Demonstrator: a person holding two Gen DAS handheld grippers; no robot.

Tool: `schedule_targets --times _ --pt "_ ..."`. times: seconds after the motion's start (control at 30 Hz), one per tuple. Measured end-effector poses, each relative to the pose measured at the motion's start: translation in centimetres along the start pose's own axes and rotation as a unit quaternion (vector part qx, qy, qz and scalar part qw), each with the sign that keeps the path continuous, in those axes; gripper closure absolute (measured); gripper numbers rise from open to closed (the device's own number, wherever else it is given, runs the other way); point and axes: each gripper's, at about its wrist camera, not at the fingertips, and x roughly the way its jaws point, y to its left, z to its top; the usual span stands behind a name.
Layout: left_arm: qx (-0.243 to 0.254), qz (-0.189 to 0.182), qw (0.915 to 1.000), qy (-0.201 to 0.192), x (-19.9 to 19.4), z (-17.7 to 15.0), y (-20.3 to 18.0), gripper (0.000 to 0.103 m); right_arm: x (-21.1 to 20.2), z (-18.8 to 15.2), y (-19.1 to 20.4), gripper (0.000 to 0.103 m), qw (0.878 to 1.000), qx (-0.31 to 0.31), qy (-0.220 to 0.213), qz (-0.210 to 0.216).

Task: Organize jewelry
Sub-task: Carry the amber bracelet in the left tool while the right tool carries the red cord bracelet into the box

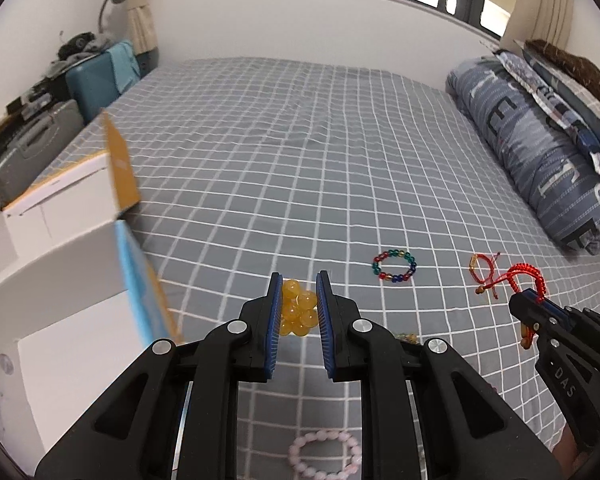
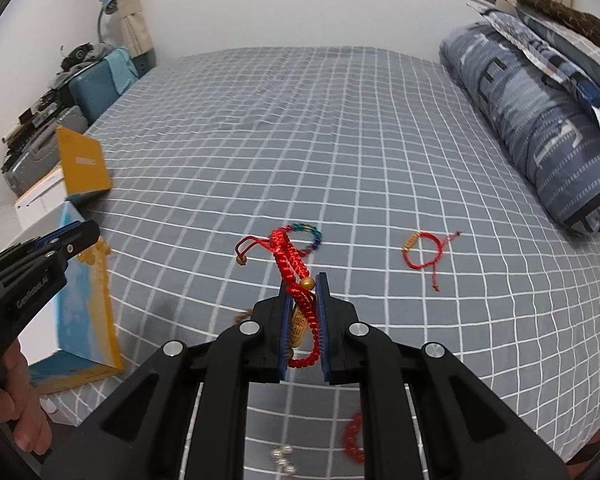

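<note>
Two pieces of jewelry are in hand at once. The left tongs (image 1: 298, 312) are clamped on a yellow bead bracelet (image 1: 298, 314), bunched into a clump between the blue pads and lifted clear of the bed (image 1: 300, 140). The right tongs (image 2: 302, 320) are pressed together on a red braided cord bracelet (image 2: 290, 268) with a gold charm (image 2: 298, 328) caught between the pads.

The red cord's long axis runs along the line of the tongs; its free loop stands out past the tips, pointing away from the camera and leaning left, with a small gold bead (image 2: 241, 260) on a side tail. The yellow clump has no clear long axis.

Progress, as judged: early to middle. Neither held piece has reached the open white boxes (image 1: 60, 208) at the left edge of the bed (their interiors are not visible, so nothing can be confirmed as stored). Remaining on the sheet are a multicoloured bead bracelet (image 1: 394, 267), a thin red string bracelet (image 2: 422, 254) with a gold tube, a pink bead bracelet (image 1: 324, 454) near the left tongs' base, and, in the right wrist view, a red bead bracelet (image 2: 354, 442) and some silver beads (image 2: 282, 458). A partly hidden brownish item (image 1: 406, 336) lies just behind the left tongs; its type cannot be told.
</note>
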Motion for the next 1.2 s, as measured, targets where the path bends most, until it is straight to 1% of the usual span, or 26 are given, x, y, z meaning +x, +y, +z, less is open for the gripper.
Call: schedule_targets --times 0.37,0.7,0.8,0.83,0.93,1.0,1.07,1.2 --pt "-0.045 0.032 0.9983 -0.018 -4.7 -0.9 7.4 0.086 -1.8 0.3 6.4 0.092 0.999 -0.04 -0.015 0.022" --pt "-0.077 0.064 0.9947 -0.026 -7.6 -2.7 14.0 0.086 -2.6 -0.1 13.9 0.092 0.995 -0.086 -0.023 0.048" --pt "-0.088 0.074 0.9932 -0.022 -7.9 -4.0 16.3 0.087 -2.5 -0.5 16.2 0.092 0.993 -0.102 -0.022 0.054" --pt "-0.094 0.077 0.9924 -0.02 -7.9 -4.4 17.1 0.089 -2.5 -0.6 16.8 0.092 0.993 -0.106 -0.023 0.056" --pt "-0.104 0.089 0.9904 -0.017 -8.2 -5.3 19.0 0.089 -2.4 -0.8 19.3 0.092 0.99 -0.119 -0.022 0.068" --pt "-0.112 0.095 0.989 -0.014 -8.3 -6.1 20.4 0.091 -2.1 -1.1 21.2 0.092 0.988 -0.133 -0.021 0.078" --pt "-0.122 0.1 0.9875 -0.007 -8.0 -6.8 21.8 0.094 -1.7 -1.3 22.9 0.092 0.986 -0.143 -0.017 0.087" --pt "-0.136 0.115 0.984 0.008 -7.2 -7.8 24.0 0.094 0.2 -2.1 26.9 0.092 0.979 -0.171 0.003 0.109"
